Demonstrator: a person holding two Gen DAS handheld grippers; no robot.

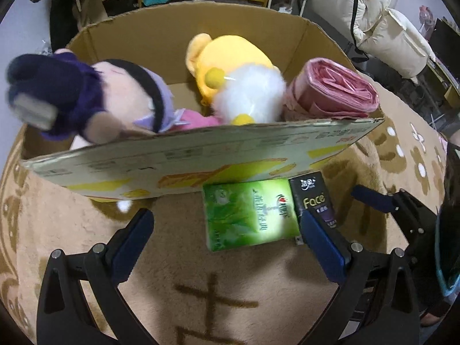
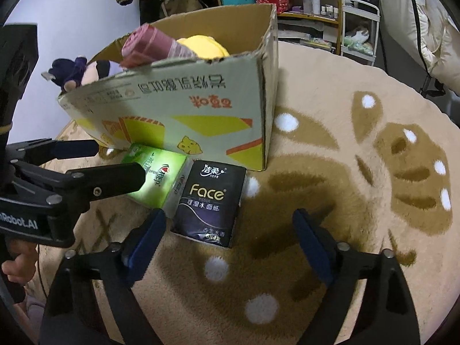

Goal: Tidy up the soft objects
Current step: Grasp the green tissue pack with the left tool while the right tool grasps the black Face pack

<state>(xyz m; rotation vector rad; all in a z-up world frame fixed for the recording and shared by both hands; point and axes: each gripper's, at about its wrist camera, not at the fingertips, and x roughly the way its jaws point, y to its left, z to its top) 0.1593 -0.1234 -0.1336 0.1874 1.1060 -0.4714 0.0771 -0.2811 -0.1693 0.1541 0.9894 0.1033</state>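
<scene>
Our left claw (image 1: 227,230) hangs wide over the green tissue pack (image 1: 250,215), gripping nothing; our right claw (image 2: 230,230) stands wide around the black tissue pack (image 2: 208,204), pads apart from it. Both packs lie side by side on the rug (image 2: 345,230), against the cardboard box (image 1: 201,155) holding a doll (image 1: 115,100), a yellow plush (image 1: 230,72) and a pink roll (image 1: 330,89).

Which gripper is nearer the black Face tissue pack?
Right. The right gripper is open just short of the black Face tissue pack; the left gripper is open around the green tissue pack beside it.
</scene>
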